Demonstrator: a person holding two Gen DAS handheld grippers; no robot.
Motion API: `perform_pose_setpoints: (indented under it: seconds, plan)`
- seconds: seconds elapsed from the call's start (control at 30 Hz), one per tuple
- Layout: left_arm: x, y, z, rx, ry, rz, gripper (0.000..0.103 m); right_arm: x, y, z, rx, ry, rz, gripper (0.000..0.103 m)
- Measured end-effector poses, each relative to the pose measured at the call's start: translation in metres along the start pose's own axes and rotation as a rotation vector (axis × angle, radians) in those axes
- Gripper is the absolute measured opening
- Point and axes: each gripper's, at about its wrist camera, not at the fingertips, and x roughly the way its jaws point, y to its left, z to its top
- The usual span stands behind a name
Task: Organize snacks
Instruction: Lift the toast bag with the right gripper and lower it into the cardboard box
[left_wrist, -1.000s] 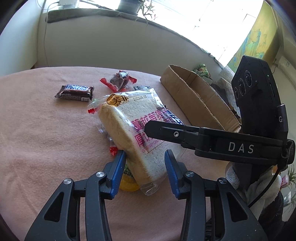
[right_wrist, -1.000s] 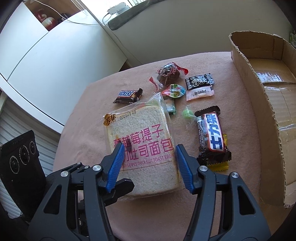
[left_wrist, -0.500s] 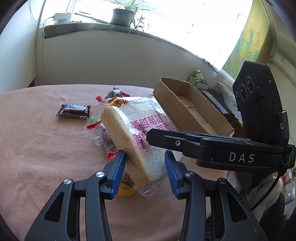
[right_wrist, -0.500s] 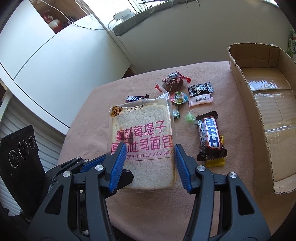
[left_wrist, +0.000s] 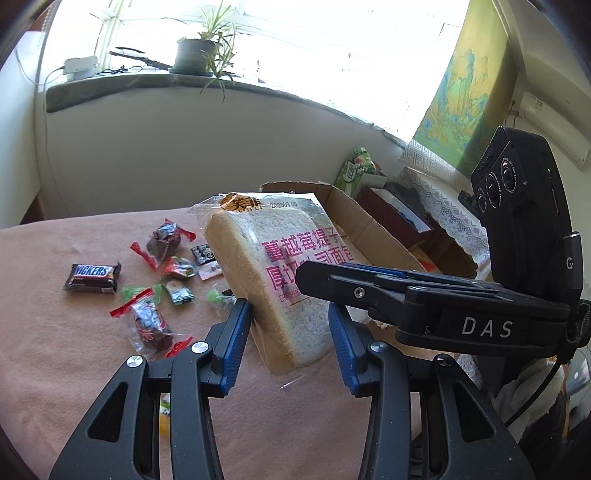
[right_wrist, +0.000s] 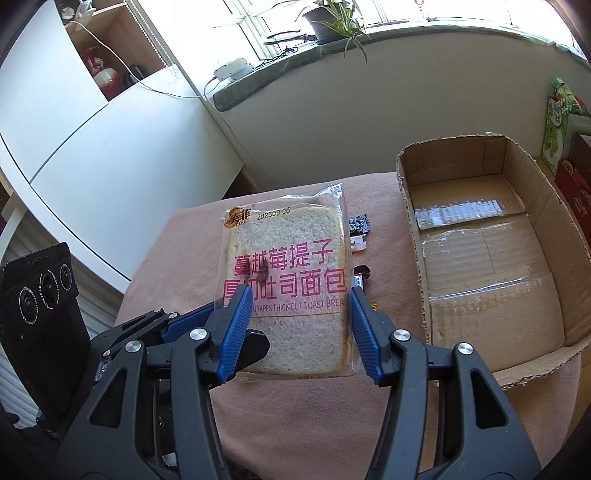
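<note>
both grippers, left gripper (left_wrist: 286, 345) and right gripper (right_wrist: 299, 328), clench the bagged toast loaf (right_wrist: 286, 280) held aloft just left of the empty cardboard box (right_wrist: 491, 258), mid-carry, its long axis tilted with the logo end pointing up and away; next, i judge, swing it over the box wall and lower it.

The bread (right_wrist: 286, 280) sits in a clear, glossy plastic wrapper printed with pink letters, its crumb looking porous and matt. The box (right_wrist: 491, 258) is plain brown corrugated cardboard with rough torn edges and strips of shiny clear tape on its floor, and the tabletop (left_wrist: 44, 350) is covered in soft, matt pink cloth. Each tool (right_wrist: 299, 328) has matt black plastic arms, ribbed blue pads (left_wrist: 236, 343) and small bright metal rivets, while the candy bar (left_wrist: 93, 277) nearby has a glossy foil-like wrapper.
</note>
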Motion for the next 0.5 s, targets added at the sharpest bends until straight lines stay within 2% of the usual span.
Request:
perform_pose_setpoints:
  seconds: [0.5]
  plan:
    - [0.066,-0.057,0.027,0.057,0.048,-0.090,0.041,-0.038,-0.082,0.015,0.073,-0.054,-0.121,0.056]
